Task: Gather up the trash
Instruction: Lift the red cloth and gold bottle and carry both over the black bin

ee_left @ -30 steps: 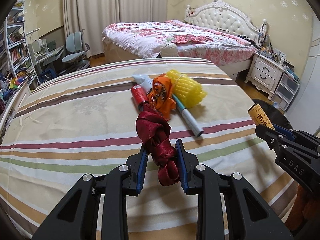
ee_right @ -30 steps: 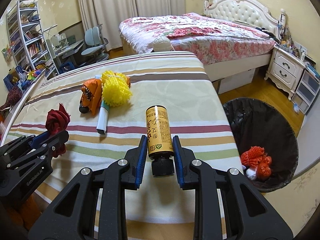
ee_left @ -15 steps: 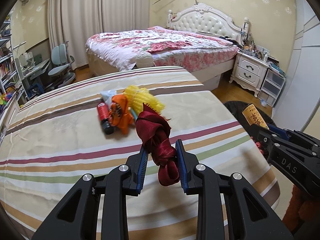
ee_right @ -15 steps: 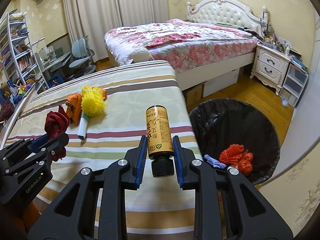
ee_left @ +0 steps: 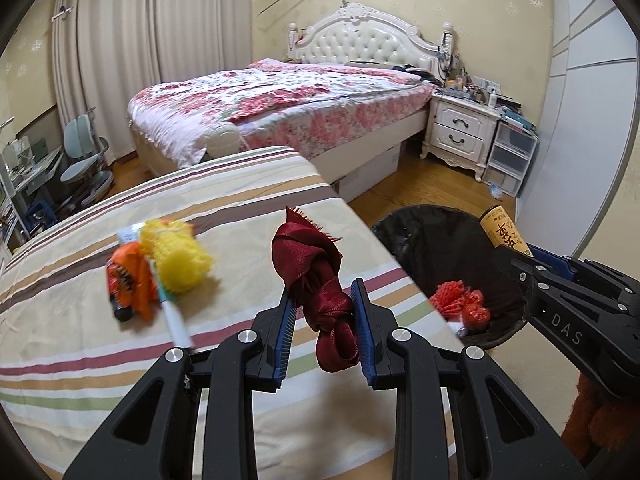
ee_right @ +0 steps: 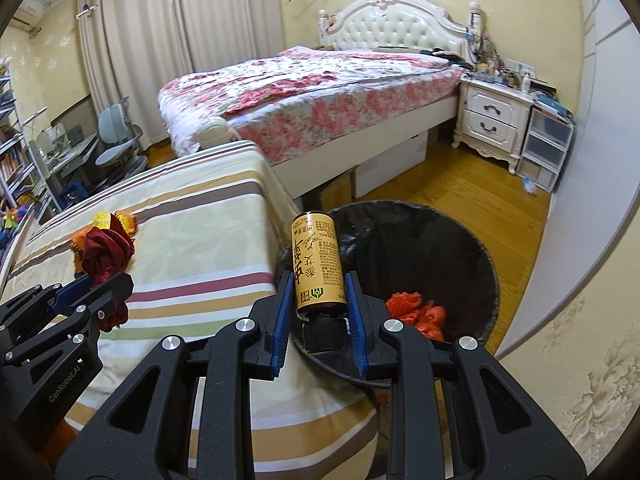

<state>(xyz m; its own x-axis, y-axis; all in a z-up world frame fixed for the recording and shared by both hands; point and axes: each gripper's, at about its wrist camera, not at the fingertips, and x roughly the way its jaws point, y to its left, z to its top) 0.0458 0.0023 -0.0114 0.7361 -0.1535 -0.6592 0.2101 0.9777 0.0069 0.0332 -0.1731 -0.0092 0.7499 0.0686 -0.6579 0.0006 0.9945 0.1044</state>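
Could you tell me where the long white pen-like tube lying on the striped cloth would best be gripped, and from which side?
Probably the near, bare end of the long white pen-like tube, coming from above with the fingers across its narrow width. It lies flat on the striped cloth, and its far end is tucked between the yellow foam net and the orange wrapper.

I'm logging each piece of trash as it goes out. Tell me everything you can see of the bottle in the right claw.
The bottle is a small brown cylinder, seemingly glass or plastic, wrapped in a golden-yellow label with dark characters and fine print. Its black ribbed cap points back toward the camera, the flat base away. The right claw is shut on its lower body near the cap, blue pads pressing both sides. It is held in the air over the near rim of the black-lined trash bin.
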